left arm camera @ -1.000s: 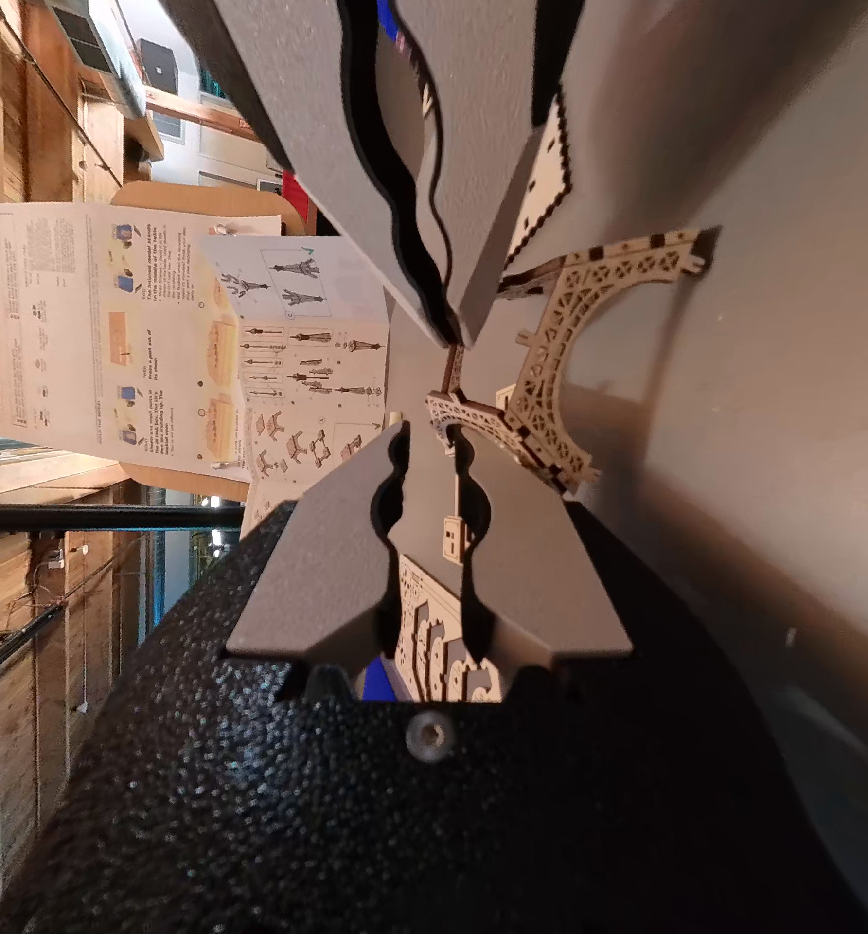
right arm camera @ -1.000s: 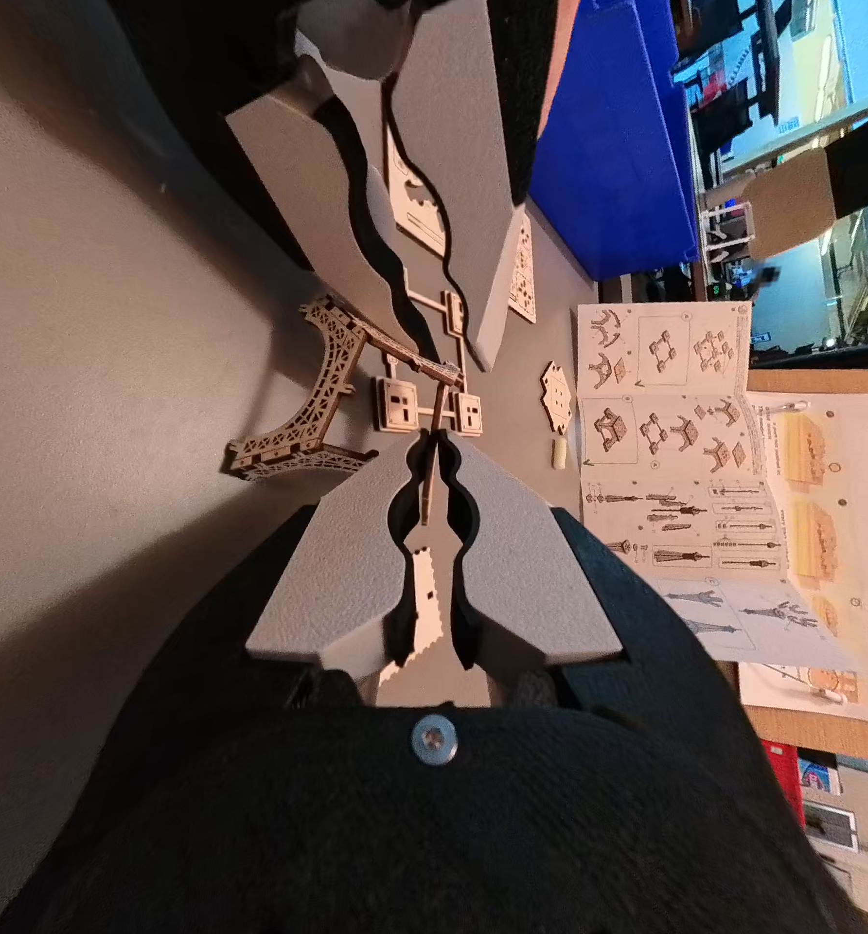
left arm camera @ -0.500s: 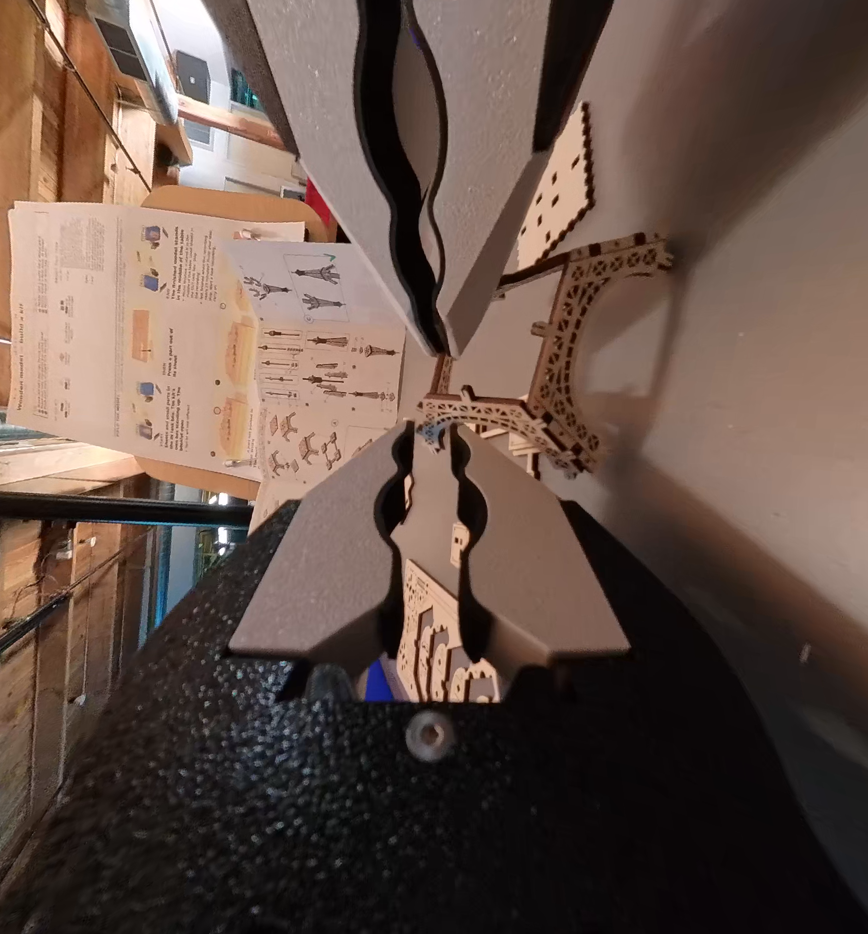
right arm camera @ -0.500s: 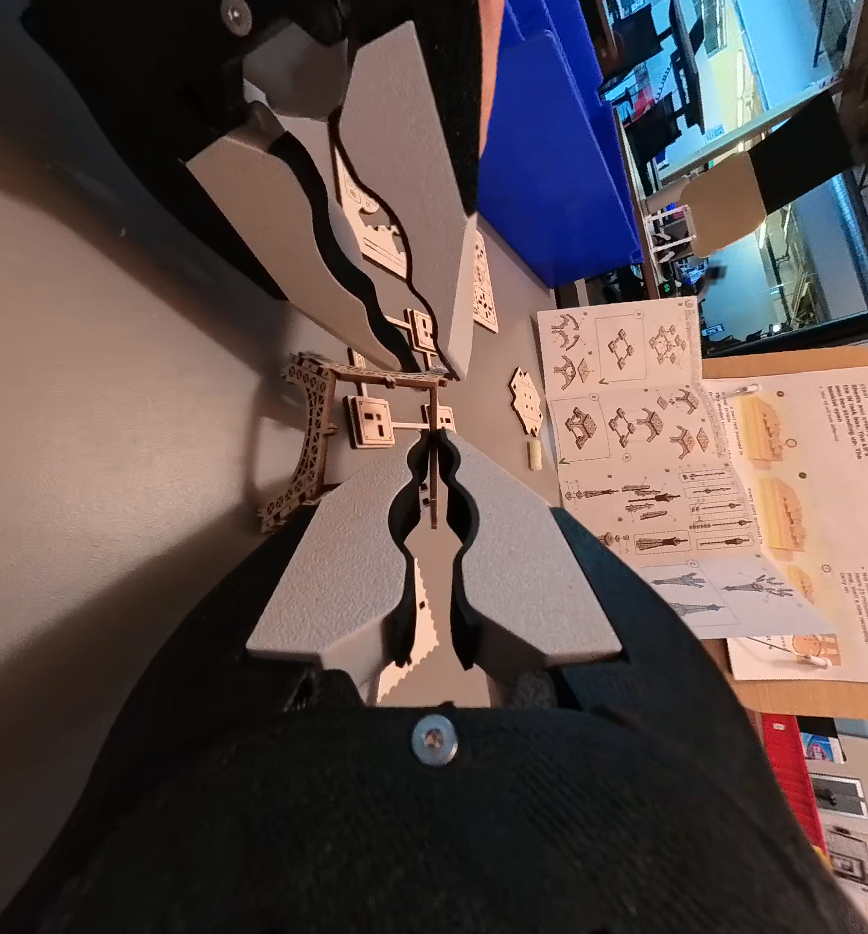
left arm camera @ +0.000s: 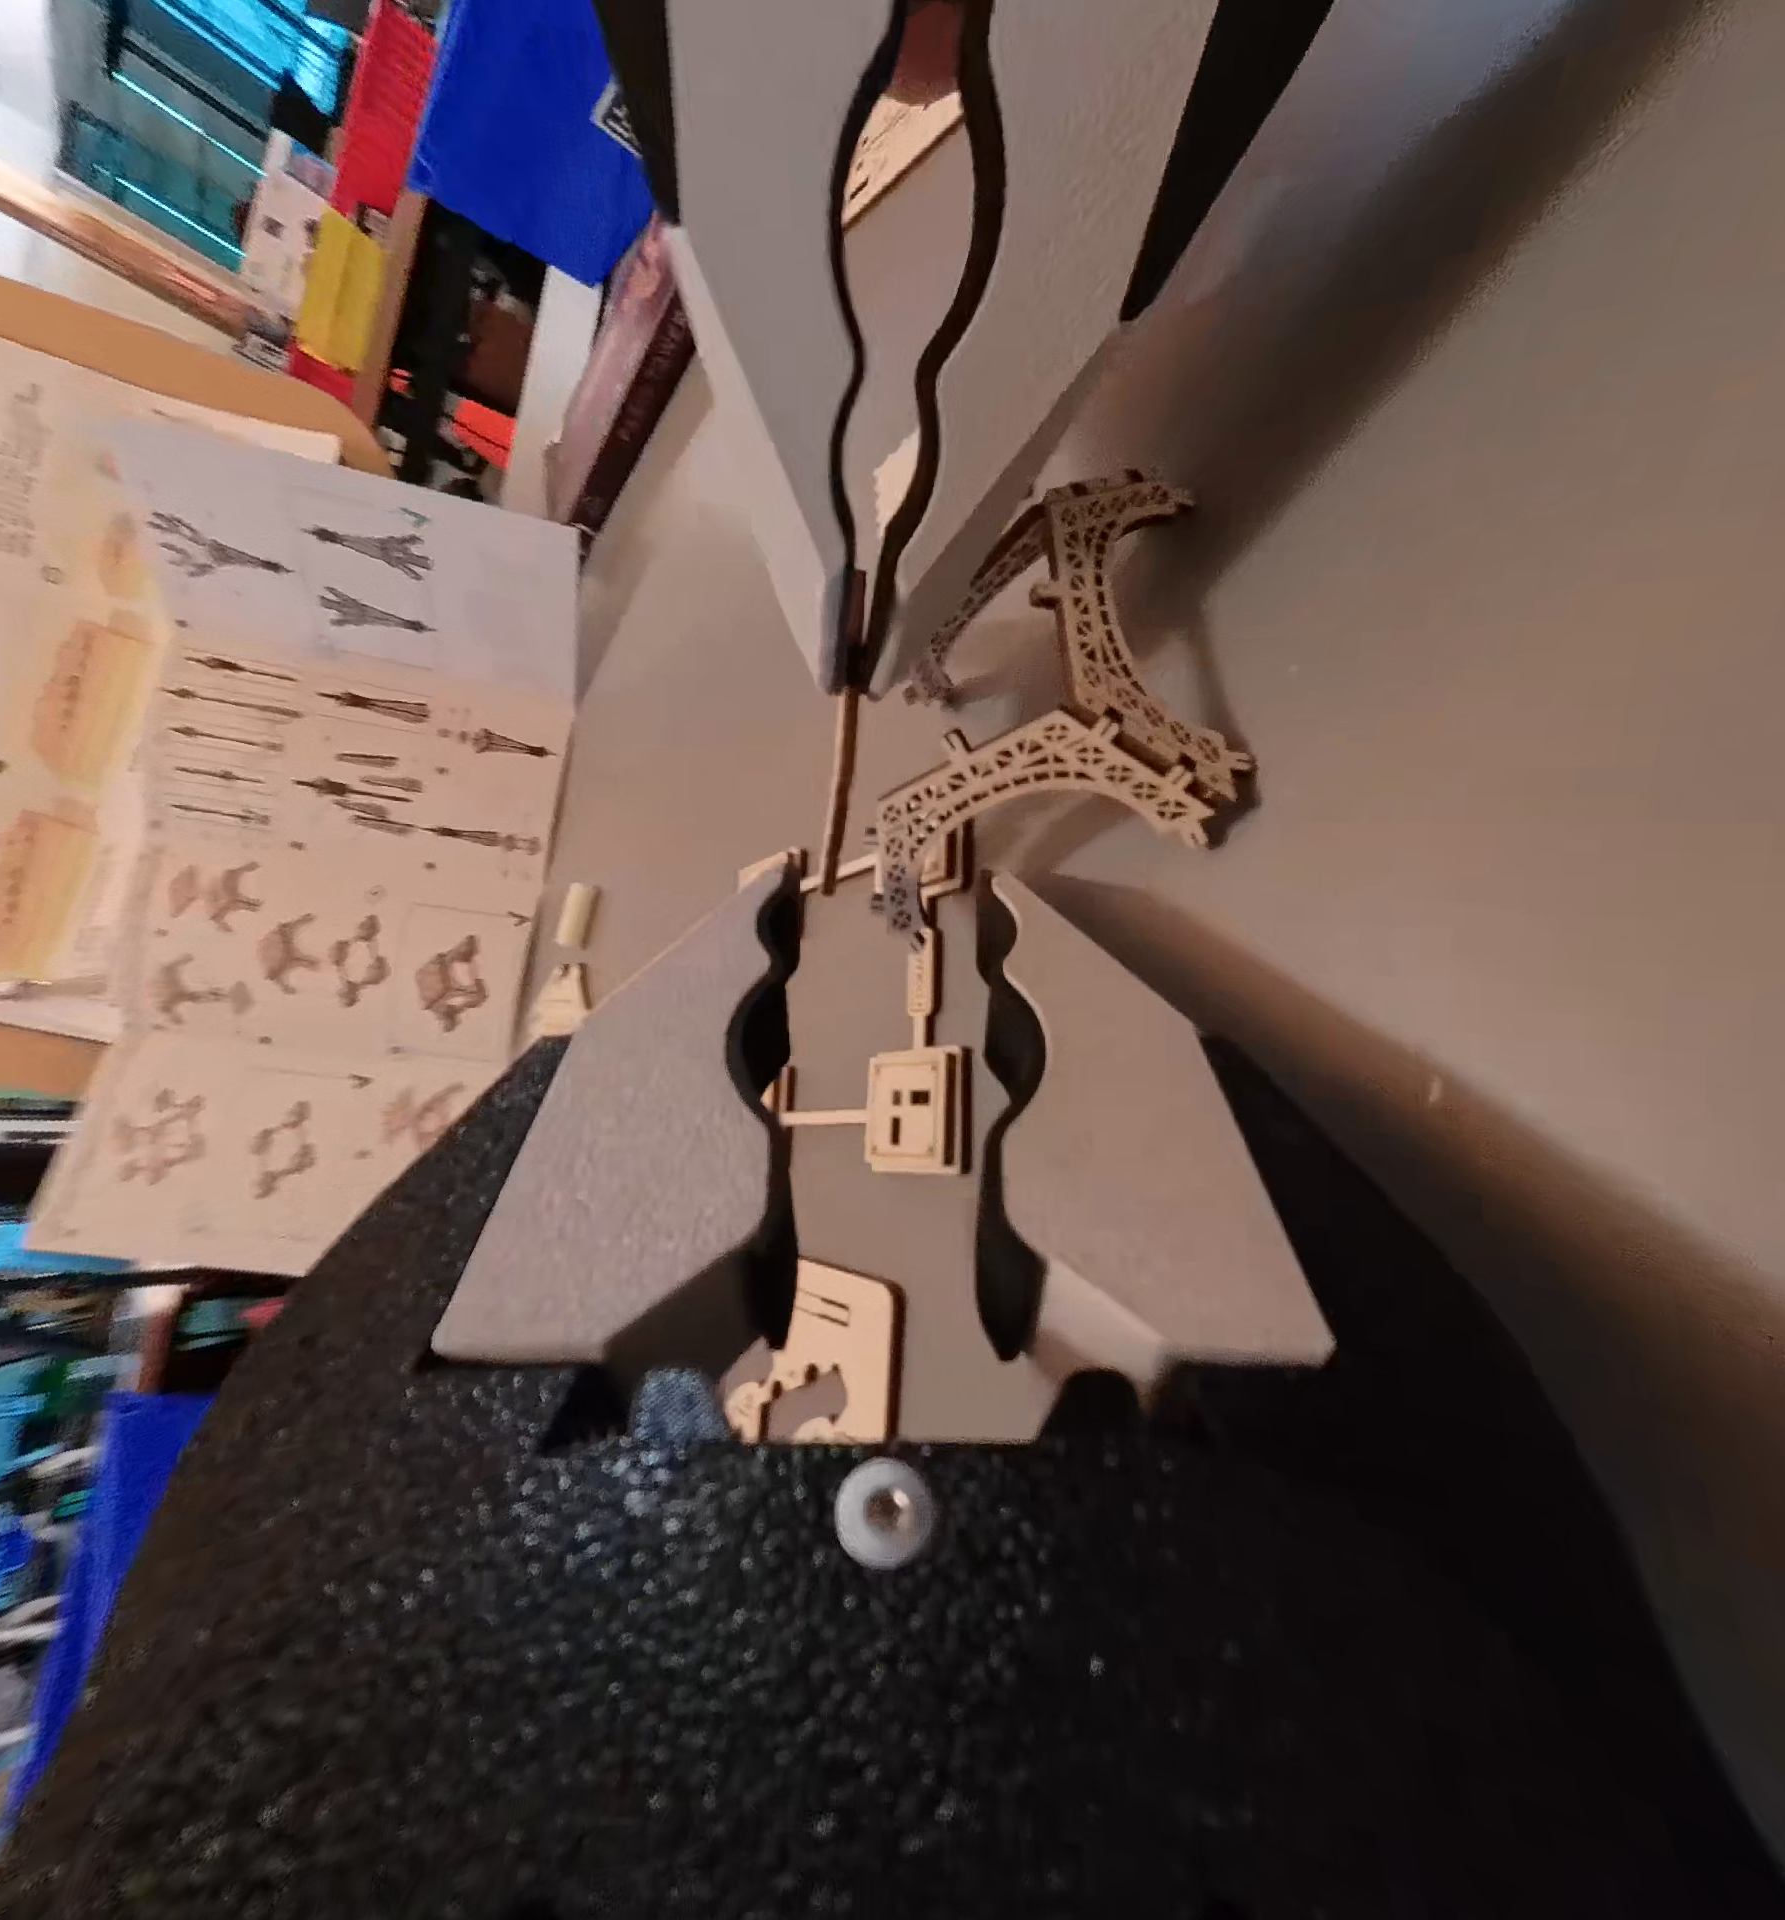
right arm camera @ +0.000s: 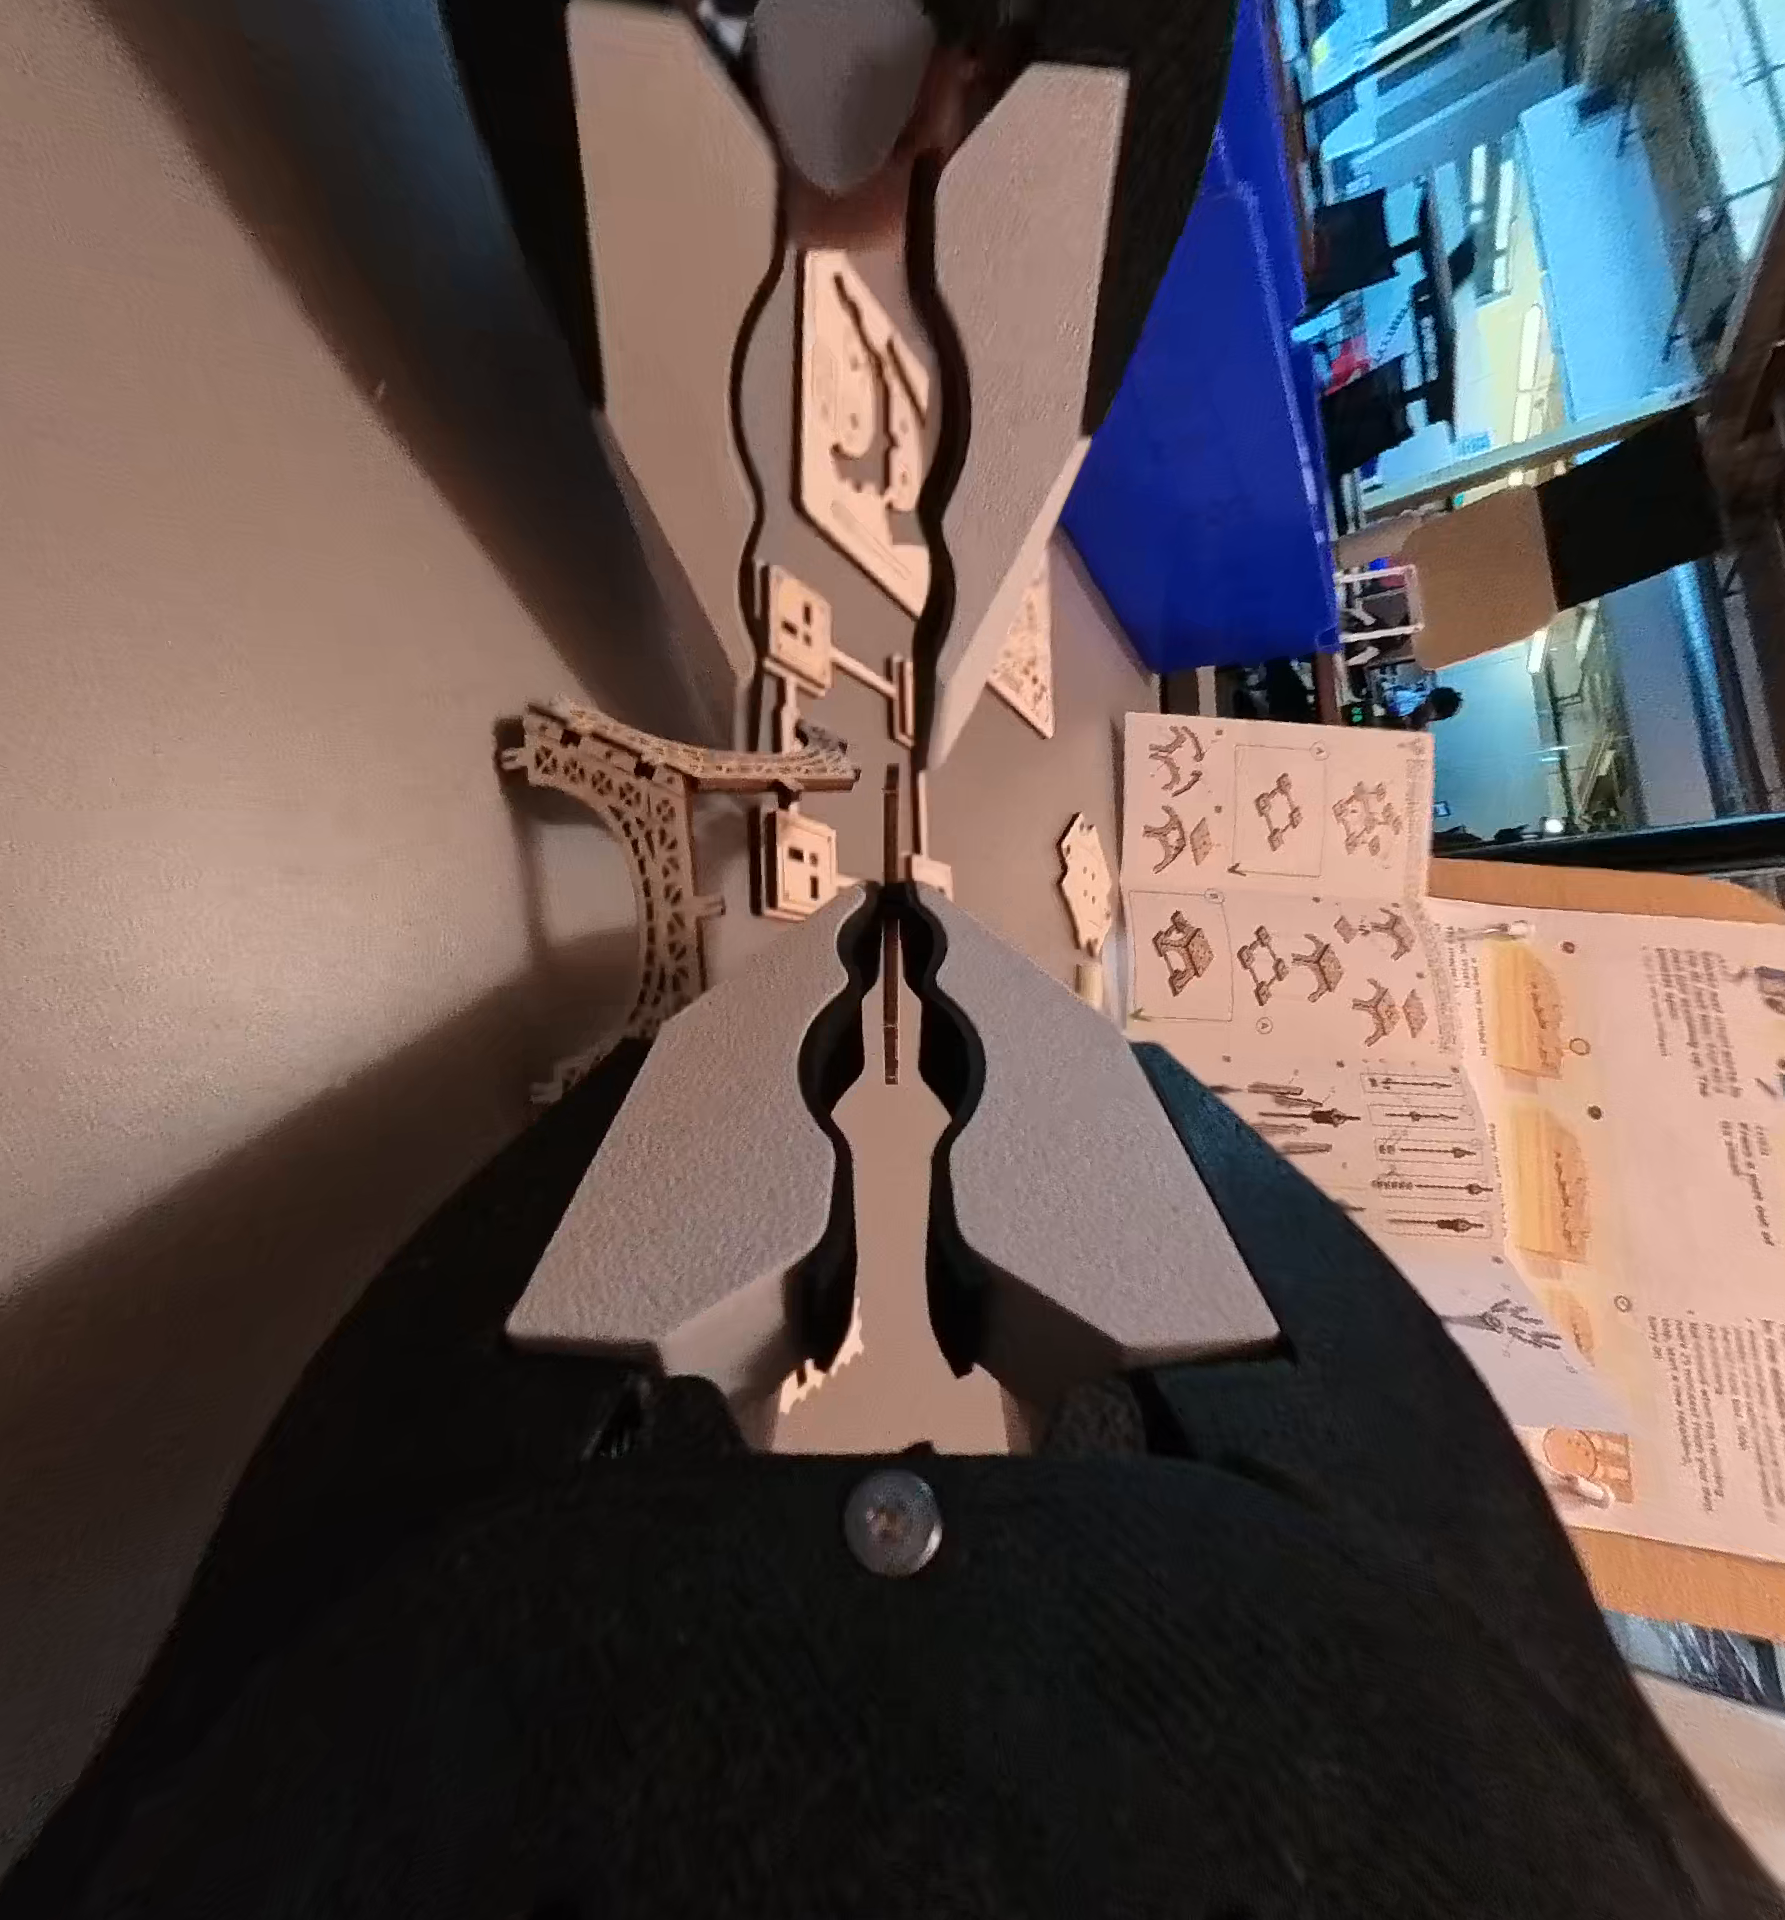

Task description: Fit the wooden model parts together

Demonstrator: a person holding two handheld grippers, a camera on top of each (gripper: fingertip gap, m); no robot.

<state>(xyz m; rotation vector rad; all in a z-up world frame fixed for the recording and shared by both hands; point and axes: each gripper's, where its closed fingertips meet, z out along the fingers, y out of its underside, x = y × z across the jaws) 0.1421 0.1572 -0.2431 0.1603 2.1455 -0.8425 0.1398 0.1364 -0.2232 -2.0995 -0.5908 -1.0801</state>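
A lattice arch assembly (left arm camera: pixel 1064 753) of pale wood rests on the grey table (left arm camera: pixel 1490 727); it also shows in the right wrist view (right arm camera: pixel 659 894). My left gripper (left arm camera: pixel 890 878) is open, and one end of the arch lies between its tips. My right gripper (right arm camera: pixel 890 891) is shut on a thin flat wooden part (right arm camera: pixel 890 831), seen edge-on. The part's free end points at the left gripper (right arm camera: pixel 841 743). In the left wrist view the right gripper (left arm camera: pixel 852 675) comes in from above with the thin part (left arm camera: pixel 844 769).
A wooden sprue with square pieces (left arm camera: pixel 914 1117) and a cut-out sheet (right arm camera: pixel 862 416) lie under the grippers. Paper instruction sheets (right arm camera: pixel 1387 987) lie beside them, with a hexagonal wooden piece (right arm camera: pixel 1087 883) and a small cream peg (left arm camera: pixel 578 914). A blue bin (right arm camera: pixel 1200 468) stands behind. Only a small space, under 4 cm, lies between the two pairs of fingers. The small cream peg (left arm camera: pixel 578 914) is about equally far from each gripper, around 20 cm.
My left gripper's jaws have opened wider around the arch's end. Both grippers have swung round and now face each other tip to tip. The right gripper still holds the thin part.
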